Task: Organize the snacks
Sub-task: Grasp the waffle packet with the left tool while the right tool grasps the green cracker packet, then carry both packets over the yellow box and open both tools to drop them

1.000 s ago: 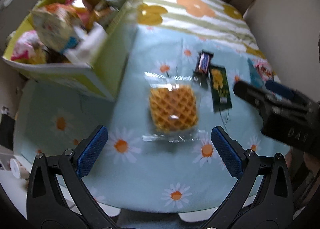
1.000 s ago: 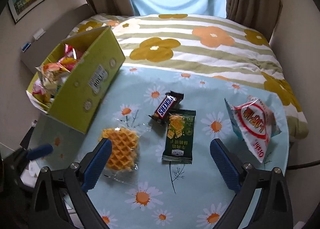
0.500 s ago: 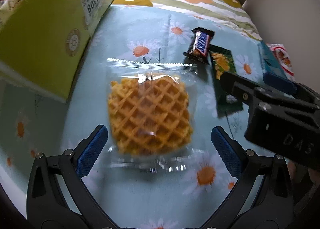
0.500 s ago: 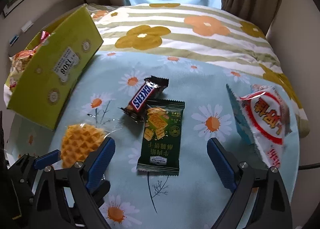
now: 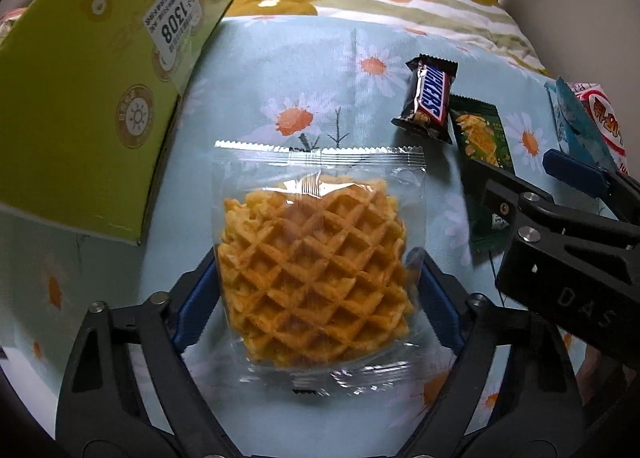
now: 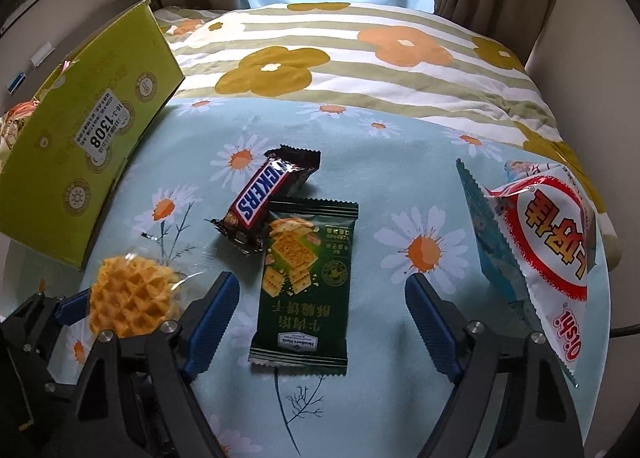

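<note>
A waffle in a clear wrapper (image 5: 316,262) lies on the daisy tablecloth. My left gripper (image 5: 316,298) straddles it, blue pads against both sides of the packet; it also shows in the right wrist view (image 6: 128,298). My right gripper (image 6: 320,318) is open and empty over a green cracker packet (image 6: 306,278). A Snickers bar (image 6: 264,198) lies just beyond the packet. A green-yellow snack box (image 5: 92,98) stands at the left.
A red-and-white Oishi chip bag (image 6: 552,246) lies at the right edge of the round table (image 6: 400,162). A flowered, striped bedcover (image 6: 360,54) lies beyond. The right gripper's body (image 5: 560,242) is close on the left gripper's right.
My left gripper moved forward and down onto the waffle and its jaws closed in on the packet. My right gripper moved closer over the green cracker packet.
</note>
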